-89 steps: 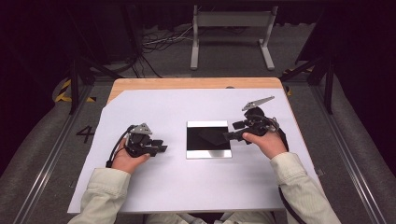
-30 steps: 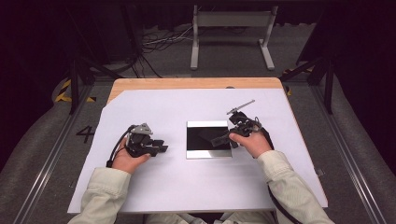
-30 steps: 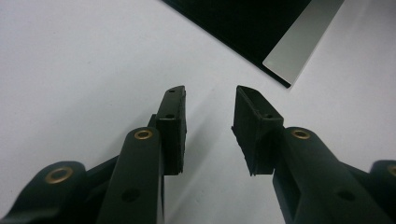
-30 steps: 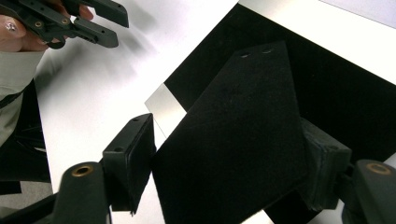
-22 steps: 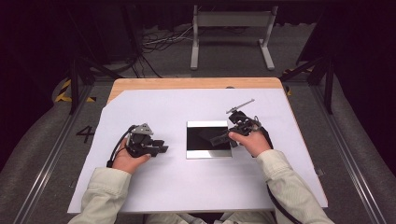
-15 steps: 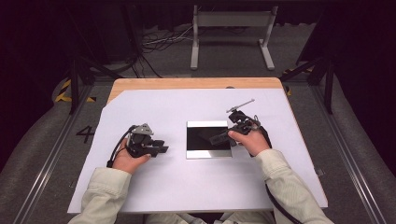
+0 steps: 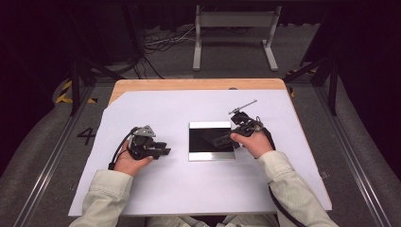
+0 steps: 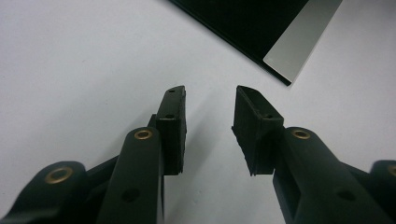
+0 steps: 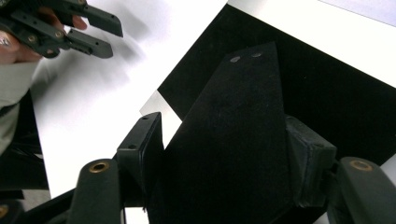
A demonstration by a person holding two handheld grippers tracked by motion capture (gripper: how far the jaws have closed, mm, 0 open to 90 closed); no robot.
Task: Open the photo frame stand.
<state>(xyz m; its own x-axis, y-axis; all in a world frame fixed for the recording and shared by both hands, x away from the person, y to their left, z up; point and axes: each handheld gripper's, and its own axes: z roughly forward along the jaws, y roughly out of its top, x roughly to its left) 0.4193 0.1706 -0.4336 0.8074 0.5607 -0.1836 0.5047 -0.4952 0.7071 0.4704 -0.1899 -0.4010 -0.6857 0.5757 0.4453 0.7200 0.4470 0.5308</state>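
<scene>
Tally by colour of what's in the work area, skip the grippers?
Black: 2 (panel, strip)
White: 1 (sheet)
Wood: 1 (tabletop)
Total: 4

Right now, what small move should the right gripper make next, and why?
Probably finish the squeeze before lifting. The right gripper has just been closing its jaws, with a flat black piece between them, above the dark tray. The pads seem to touch the piece's edges, but the grip may not be firm yet. The left gripper waits open.
</scene>
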